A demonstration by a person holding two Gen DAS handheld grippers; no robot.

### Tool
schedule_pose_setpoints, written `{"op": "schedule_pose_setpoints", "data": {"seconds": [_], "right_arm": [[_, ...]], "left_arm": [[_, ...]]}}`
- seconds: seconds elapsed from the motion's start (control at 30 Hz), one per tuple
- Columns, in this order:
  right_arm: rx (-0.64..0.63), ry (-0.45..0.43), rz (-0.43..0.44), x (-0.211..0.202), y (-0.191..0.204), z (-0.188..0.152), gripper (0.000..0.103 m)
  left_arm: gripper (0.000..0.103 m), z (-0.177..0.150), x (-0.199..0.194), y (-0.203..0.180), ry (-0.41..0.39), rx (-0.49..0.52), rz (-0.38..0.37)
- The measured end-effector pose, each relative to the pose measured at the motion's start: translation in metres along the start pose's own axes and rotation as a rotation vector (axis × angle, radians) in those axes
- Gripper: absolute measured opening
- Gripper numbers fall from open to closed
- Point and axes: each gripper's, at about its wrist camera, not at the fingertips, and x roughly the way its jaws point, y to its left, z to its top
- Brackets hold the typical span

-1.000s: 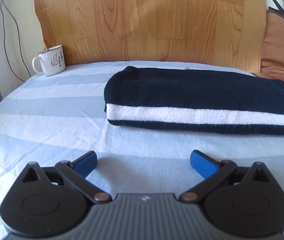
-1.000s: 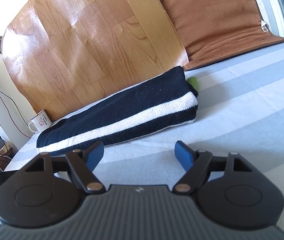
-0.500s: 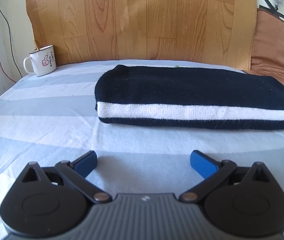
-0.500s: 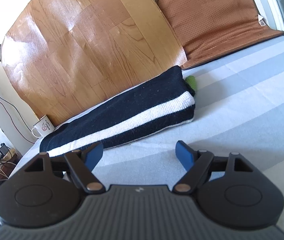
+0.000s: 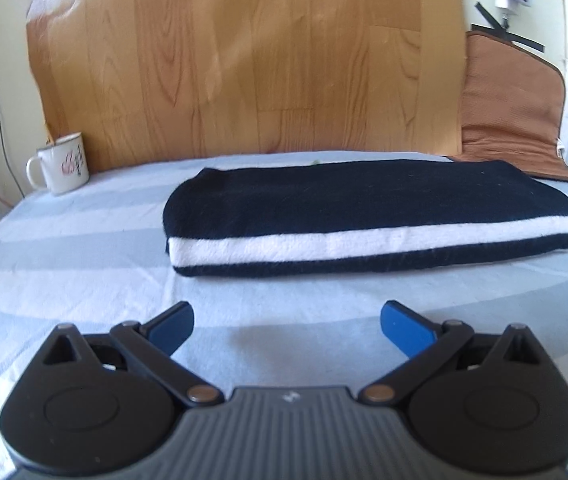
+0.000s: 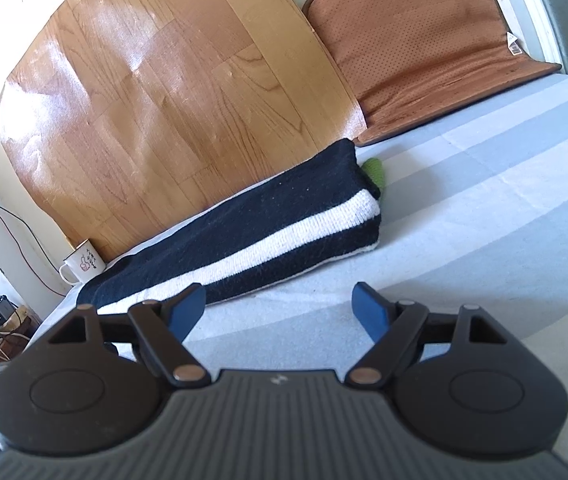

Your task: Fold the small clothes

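Both of your grippers are hovering empty: the left gripper (image 5: 287, 322) and the right gripper (image 6: 280, 306) are each spreading their blue pads wide. At twelve o'clock the folded black-and-white garment (image 5: 363, 216) is lying on the striped sheet (image 5: 64, 264), possibly covering something green (image 6: 373, 170).

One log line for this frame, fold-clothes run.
left tool: open, empty | right tool: open, empty | folded black knit garment with white stripe: on striped bedsheet, untouched

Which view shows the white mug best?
The left wrist view: the white mug stands whole, handle and printed side visible. In the right wrist view the mug is smaller, at the folded black-and-white garment's far end.
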Motion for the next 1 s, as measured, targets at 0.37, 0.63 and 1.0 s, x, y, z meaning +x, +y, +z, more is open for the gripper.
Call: {"op": "schedule_pose_setpoints", "data": {"seconds": [0.37, 0.63, 1.0], "right_arm": [[-0.005, 0.001, -0.005, 0.0006, 0.0002, 0.0002, 0.083], [-0.004, 0.001, -0.004, 0.0005, 0.0001, 0.0005, 0.083], [-0.004, 0.001, -0.004, 0.0002, 0.0001, 0.0006, 0.083]], "left_arm": [[0.103, 0.0013, 0.0019, 0.0020, 0.011, -0.008, -0.011], [0.103, 0.0018, 0.0017, 0.0032, 0.016, -0.015, -0.017], [0.103, 0.0025, 0.0023, 0.0045, 0.021, -0.019, -0.019]]}}
